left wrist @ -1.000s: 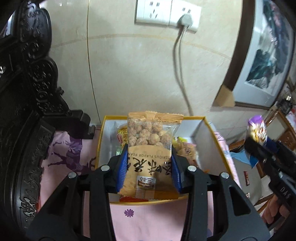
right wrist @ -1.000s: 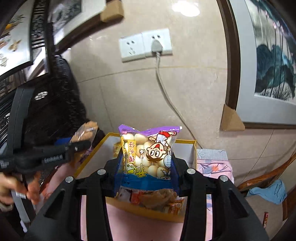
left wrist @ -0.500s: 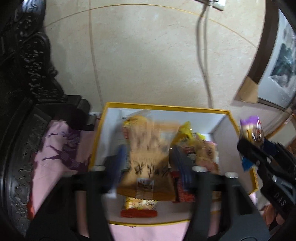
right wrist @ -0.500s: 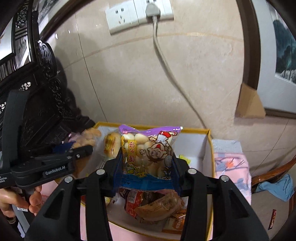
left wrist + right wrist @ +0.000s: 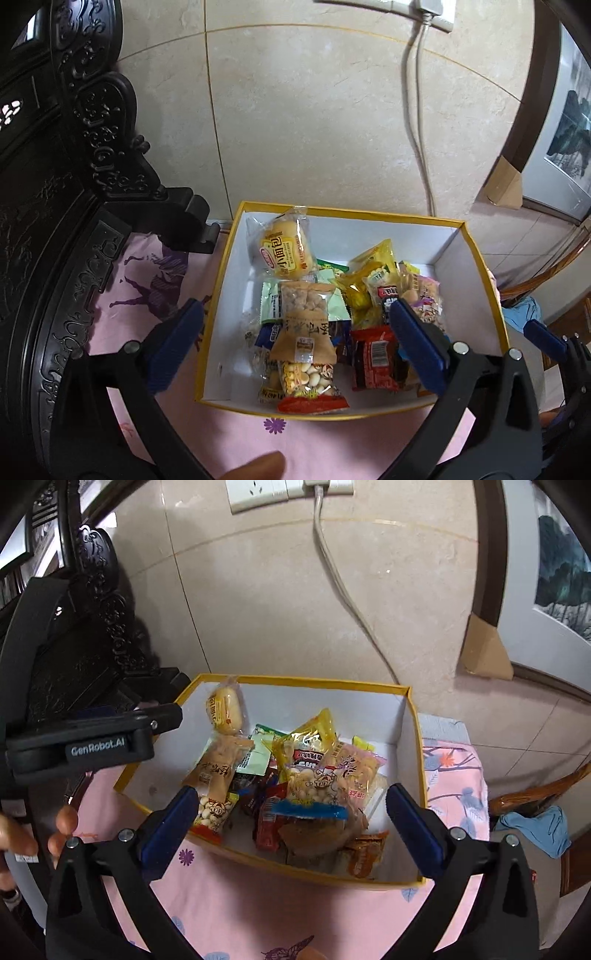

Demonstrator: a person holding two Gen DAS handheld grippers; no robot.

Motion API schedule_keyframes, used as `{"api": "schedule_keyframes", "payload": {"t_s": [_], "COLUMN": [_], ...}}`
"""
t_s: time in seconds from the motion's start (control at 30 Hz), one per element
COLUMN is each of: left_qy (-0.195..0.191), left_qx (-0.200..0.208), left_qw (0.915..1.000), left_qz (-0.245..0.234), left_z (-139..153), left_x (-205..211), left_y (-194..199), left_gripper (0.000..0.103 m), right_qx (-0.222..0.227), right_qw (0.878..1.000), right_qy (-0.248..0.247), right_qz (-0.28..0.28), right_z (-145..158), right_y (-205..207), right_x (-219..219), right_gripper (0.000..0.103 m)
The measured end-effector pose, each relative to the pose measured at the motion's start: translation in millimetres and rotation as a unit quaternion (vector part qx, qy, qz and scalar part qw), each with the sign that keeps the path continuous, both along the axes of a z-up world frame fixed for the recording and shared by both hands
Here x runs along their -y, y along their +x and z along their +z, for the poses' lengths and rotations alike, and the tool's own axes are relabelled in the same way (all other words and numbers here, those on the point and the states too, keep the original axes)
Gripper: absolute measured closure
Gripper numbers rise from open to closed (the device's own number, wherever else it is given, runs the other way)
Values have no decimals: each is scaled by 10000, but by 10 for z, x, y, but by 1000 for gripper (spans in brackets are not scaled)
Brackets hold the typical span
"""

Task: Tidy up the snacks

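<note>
At the left edge of the bench, a dark carved wooden screen [image 5: 74, 206] is standing against the tiled wall. The left gripper [image 5: 295, 343] is hovering over the near side of the yellow-rimmed box [image 5: 218, 295], its fingers spread wide and holding nothing. Directly beneath it, a tan peanut packet [image 5: 303, 325] is lying on the heap in the box's left half, with a round bun packet [image 5: 286, 253] propped toward the far-left corner. Moving right, a yellow packet [image 5: 369, 277] and a red packet [image 5: 373, 360] are crowding the middle. The right gripper [image 5: 291, 827] is also hanging over the near rim with its fingers wide and empty; below it a purple-and-blue packet of white balls [image 5: 317, 782] is resting on top of the pile, toward the box's right half.

Judging by the full box and the pink cloth [image 5: 229, 901] showing no loose snacks, the gathering seems largely done, though the packets are lying jumbled rather than sorted.

The lower layers of packets are buried, the near-right corner is masked by a finger, and the bench beyond the cloth's edges is cut off.
</note>
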State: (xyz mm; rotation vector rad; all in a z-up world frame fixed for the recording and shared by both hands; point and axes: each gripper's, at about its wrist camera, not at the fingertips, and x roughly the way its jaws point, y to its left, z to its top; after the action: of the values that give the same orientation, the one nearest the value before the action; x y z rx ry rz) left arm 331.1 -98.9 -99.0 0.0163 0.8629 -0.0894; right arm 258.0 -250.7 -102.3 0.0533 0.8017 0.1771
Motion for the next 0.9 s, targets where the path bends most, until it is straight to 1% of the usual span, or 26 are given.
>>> {"api": "schedule_keyframes", "payload": {"t_s": [0.13, 0.33, 0.6, 0.7, 0.9], "left_qy": [81, -17, -7, 66, 51], "left_qx": [56, 76, 143, 218, 265], "left_qw": [9999, 10000, 9999, 9997, 9996], "left_qz": [-54, -14, -8, 9, 22], "left_z": [57, 122, 161, 180, 221], "left_x": [21, -7, -16, -15, -43], "left_y": [-80, -138, -158, -177, -180], "left_gripper": [2, 2, 2, 2, 2], "right_qx": [-81, -39, 32, 42, 60], "right_qw": [9999, 9999, 9998, 9998, 9998], "right_qy": [-17, -109, -147, -139, -149], "right_qz": [-75, -105, -117, -120, -102], "right_z": [-1, 44, 112, 122, 138], "right_y": [-75, -79, -84, -84, -92], "right_x": [12, 28, 40, 34, 25], "right_gripper": [1, 1, 1, 1, 1]}}
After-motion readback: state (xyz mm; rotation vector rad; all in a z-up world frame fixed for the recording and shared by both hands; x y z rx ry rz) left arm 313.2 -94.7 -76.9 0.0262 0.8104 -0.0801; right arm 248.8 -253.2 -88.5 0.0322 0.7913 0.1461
